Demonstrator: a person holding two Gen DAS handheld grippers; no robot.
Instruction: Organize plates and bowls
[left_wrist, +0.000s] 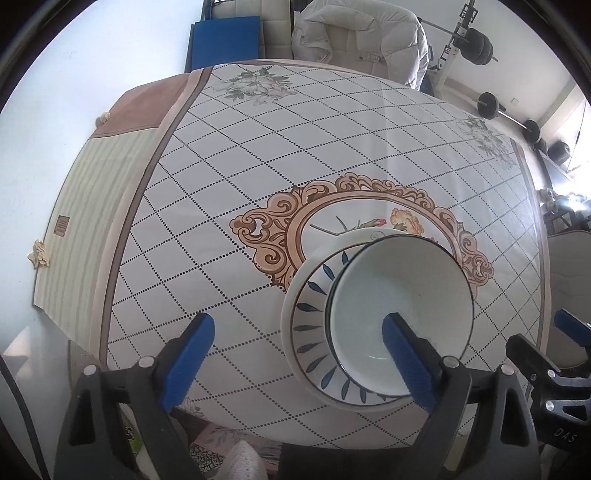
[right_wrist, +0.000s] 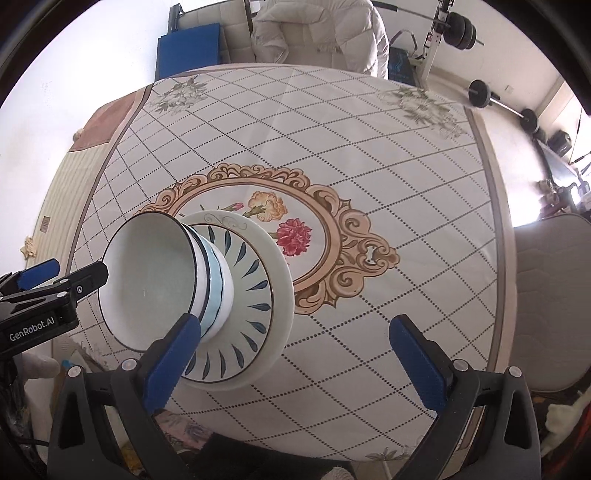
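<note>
A white bowl (left_wrist: 400, 299) with a dark rim stands on a plate (left_wrist: 310, 317) with blue leaf marks near the table's front edge. In the right wrist view the bowl (right_wrist: 155, 277) shows blue bands on its side and the plate (right_wrist: 258, 280) lies under it. My left gripper (left_wrist: 299, 354) is open and empty, above the table left of the bowl, with its right finger (left_wrist: 406, 362) over the bowl. My right gripper (right_wrist: 291, 358) is open and empty, to the right of the stack. The left gripper also shows at the left edge of the right wrist view (right_wrist: 55, 280).
The table wears a checked cloth (right_wrist: 369, 147) with a floral medallion in the middle. A chair with a white jacket (left_wrist: 362, 33) stands at the far side. Another chair (right_wrist: 554, 295) is at the right. Weights (right_wrist: 480, 92) lie on the floor beyond.
</note>
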